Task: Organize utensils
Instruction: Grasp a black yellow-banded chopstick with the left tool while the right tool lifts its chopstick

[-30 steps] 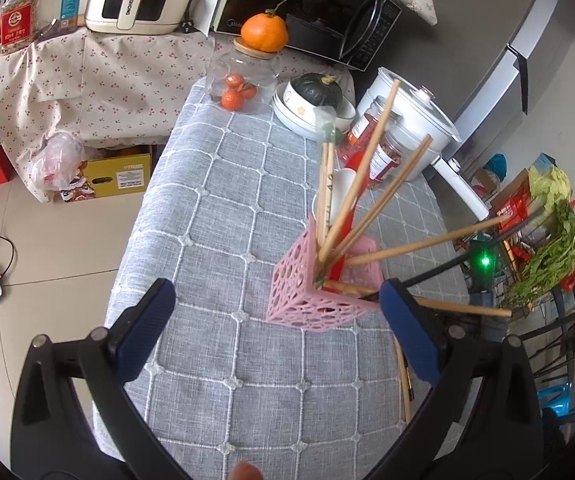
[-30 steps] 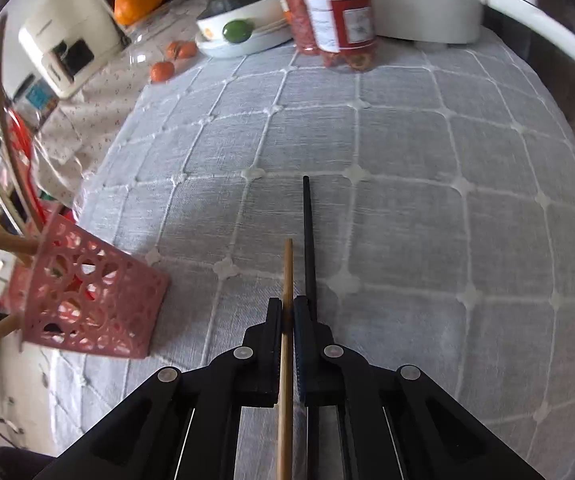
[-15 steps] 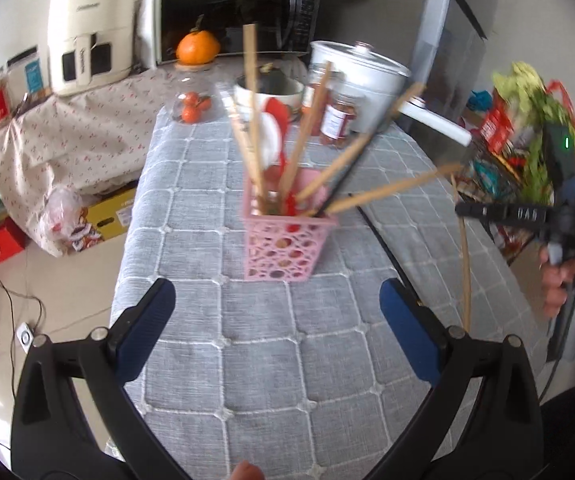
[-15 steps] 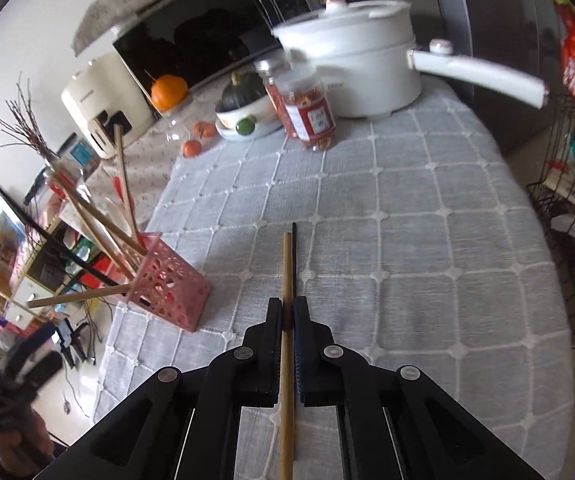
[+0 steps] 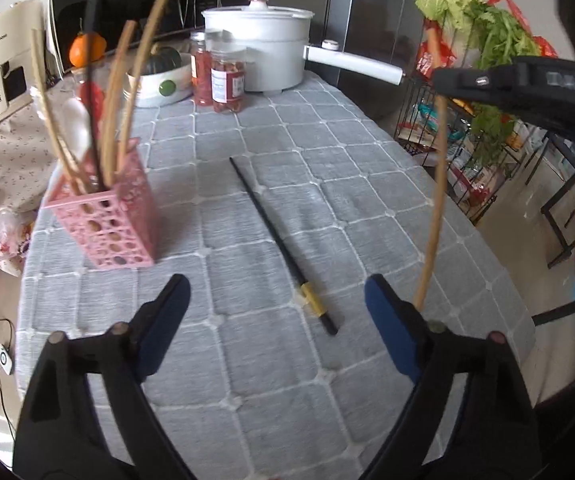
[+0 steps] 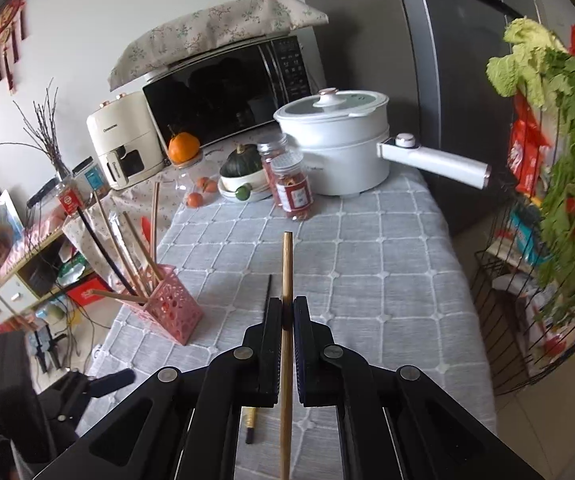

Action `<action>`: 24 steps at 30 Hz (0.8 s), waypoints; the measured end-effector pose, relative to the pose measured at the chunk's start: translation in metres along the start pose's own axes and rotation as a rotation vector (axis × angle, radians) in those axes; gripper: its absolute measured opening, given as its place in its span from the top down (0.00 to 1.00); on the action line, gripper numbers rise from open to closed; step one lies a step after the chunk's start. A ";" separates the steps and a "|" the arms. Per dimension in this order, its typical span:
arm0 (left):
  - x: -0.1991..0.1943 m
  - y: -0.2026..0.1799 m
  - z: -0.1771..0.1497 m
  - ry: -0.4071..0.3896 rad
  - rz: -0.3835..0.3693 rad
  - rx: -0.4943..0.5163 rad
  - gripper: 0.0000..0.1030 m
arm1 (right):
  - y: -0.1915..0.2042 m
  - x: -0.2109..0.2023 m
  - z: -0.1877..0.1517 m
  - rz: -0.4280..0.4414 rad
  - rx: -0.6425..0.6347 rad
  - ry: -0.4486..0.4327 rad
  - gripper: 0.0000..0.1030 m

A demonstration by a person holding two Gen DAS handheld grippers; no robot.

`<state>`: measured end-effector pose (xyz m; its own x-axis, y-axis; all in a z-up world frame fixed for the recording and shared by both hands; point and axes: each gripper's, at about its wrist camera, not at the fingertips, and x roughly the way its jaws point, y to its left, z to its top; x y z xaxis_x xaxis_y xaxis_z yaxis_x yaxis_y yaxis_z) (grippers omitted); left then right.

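My right gripper (image 6: pixel 286 314) pinches a wooden chopstick (image 6: pixel 287 276), held clear above the grey cloth (image 6: pixel 387 280). My left gripper (image 5: pixel 277 300) has its jaws closing with nothing between them, over a black chopstick (image 5: pixel 275 232) lying flat on the cloth. Farther left stands the pink holder (image 5: pixel 107 220), already stuffed with utensils.

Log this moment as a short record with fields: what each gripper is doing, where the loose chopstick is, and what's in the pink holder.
right gripper: shut on wooden chopstick, lifted above the table
left gripper: jaws closing, nothing between them
black chopstick: lying flat on the grey tablecloth, yellow band near its close end
pink holder: standing on the table, holds several wooden chopsticks, a black one and a white spoon
remaining: black chopstick not yet in holder
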<state>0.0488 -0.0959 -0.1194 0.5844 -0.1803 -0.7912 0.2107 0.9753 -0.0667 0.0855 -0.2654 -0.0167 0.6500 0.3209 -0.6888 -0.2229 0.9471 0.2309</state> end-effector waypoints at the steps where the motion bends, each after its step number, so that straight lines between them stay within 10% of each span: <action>1: 0.009 -0.004 0.003 0.009 0.004 -0.009 0.25 | -0.003 -0.003 0.001 -0.017 -0.001 -0.012 0.95; 13: 0.134 0.014 0.061 0.159 0.193 -0.215 0.65 | -0.045 -0.006 0.010 -0.032 0.106 -0.053 0.95; 24: 0.154 0.002 0.080 0.210 0.190 -0.163 0.93 | -0.068 0.005 0.010 0.002 0.192 -0.047 0.95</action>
<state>0.2022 -0.1315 -0.1926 0.4233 0.0206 -0.9058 -0.0246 0.9996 0.0112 0.1113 -0.3280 -0.0288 0.6838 0.3186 -0.6564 -0.0845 0.9281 0.3625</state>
